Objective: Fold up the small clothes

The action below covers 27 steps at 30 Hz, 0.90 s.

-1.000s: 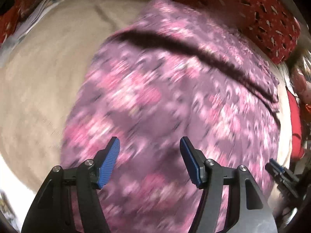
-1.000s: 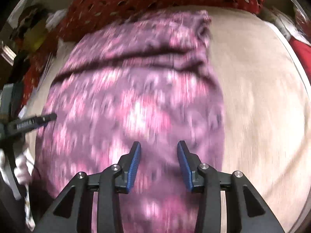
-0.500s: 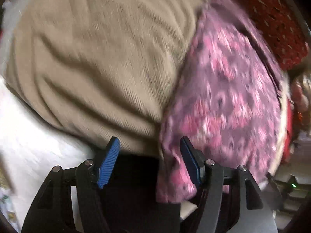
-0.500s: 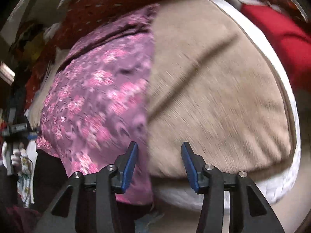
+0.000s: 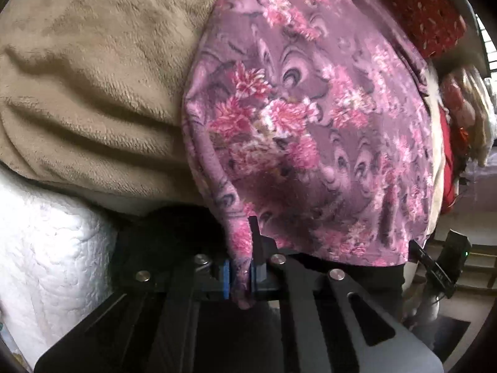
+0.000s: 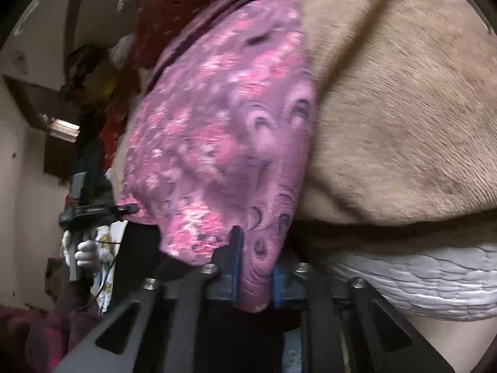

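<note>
A purple garment with pink flowers (image 5: 310, 118) lies spread on a beige fleece blanket (image 5: 93, 77), its near edge hanging over the bed's front. My left gripper (image 5: 242, 276) is shut on the garment's near left corner. My right gripper (image 6: 256, 279) is shut on the near right corner of the same garment (image 6: 223, 130). Each corner is bunched between blue pads. The other gripper shows at the edge of each view, the right one (image 5: 441, 267) and the left one (image 6: 93, 211).
The beige blanket (image 6: 403, 108) covers a white quilted mattress (image 5: 46, 248) that also shows in the right wrist view (image 6: 419, 276). A red patterned cloth (image 5: 419, 9) lies at the back of the bed. Room clutter stands at the left (image 6: 77, 93).
Both grippers have moved from above the garment's middle to its near corners and shut on them.
</note>
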Motion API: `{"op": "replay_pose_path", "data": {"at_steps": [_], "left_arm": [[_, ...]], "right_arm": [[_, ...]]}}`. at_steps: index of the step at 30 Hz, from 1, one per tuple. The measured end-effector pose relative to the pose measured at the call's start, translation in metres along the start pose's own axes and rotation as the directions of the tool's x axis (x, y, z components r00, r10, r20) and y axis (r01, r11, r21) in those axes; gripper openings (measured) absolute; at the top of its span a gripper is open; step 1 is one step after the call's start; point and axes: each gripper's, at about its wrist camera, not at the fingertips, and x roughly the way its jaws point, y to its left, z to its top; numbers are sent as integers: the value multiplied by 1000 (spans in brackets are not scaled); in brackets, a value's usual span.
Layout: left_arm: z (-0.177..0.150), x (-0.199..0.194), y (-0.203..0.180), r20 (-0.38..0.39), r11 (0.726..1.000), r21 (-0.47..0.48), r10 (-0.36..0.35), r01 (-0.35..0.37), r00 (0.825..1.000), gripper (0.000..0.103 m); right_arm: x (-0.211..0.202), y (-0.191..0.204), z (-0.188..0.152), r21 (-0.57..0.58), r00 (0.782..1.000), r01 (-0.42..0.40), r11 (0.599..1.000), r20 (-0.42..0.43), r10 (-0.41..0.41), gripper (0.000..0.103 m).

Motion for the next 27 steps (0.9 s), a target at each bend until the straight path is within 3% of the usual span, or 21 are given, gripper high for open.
{"op": "replay_pose_path", "data": {"at_steps": [5,11,16,22,27], "left_arm": [[7,-26,-6,52,987,-11,-159,159,986,6],[31,-60,-5,132,940,-17,-335,340,933,6],[56,-68,-7,164,915,13,-400,403,902,6],[73,-83,-4,190,901,11,-427,433,884,6],[98,-97,-1,241,872,-7,-473,489,848,6]], "right_arm": [[-21,26,3,-72,996,-43,996,79,49,14],[-42,38,13,-58,976,-131,990,170,139,14],[-56,50,26,-74,963,-145,987,218,158,14],[-73,72,50,-95,934,-198,976,284,217,14],[-76,76,78,-93,903,-264,960,327,280,14]]}}
